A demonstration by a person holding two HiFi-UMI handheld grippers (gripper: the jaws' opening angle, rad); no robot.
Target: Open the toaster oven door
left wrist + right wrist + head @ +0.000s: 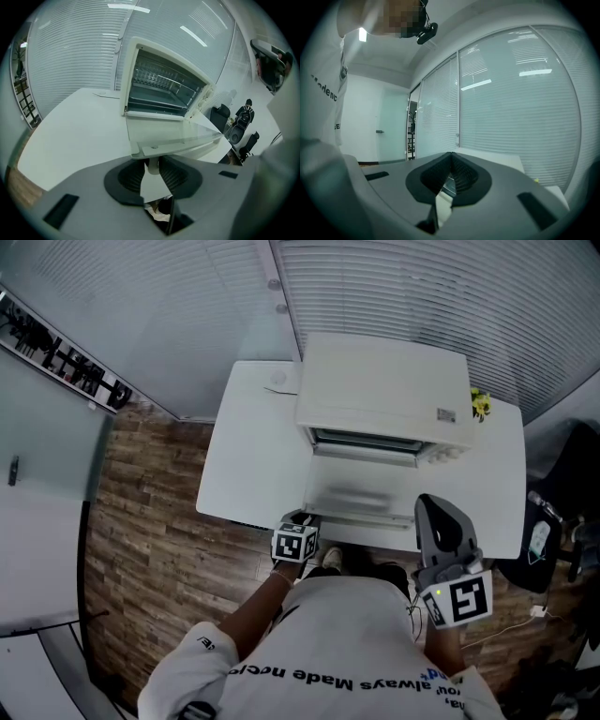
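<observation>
In the head view, the toaster oven (pixel 384 381) stood at the back of the white table (pixel 248 456). Its door (pixel 356 493) was swung down nearly level in front of the oven. The left gripper (pixel 302 521) was at the door's front edge, and the right gripper (pixel 433 512) hung idle before the oven's right side. That view blurred the door and hid the left jaws. In the left gripper view, the left gripper (pixel 152 169) was clamped on the door handle (pixel 151 165), with the oven's cavity wide open beyond. To finish well, the grip should probably stay firm and follow the hinge's arc downward, not drag outward and slide the oven. Whether the door had reached its stop could not be told. In the right gripper view, the right gripper (pixel 451 161) had its jaws together on nothing. Only a sliver of the oven showed past them.
</observation>
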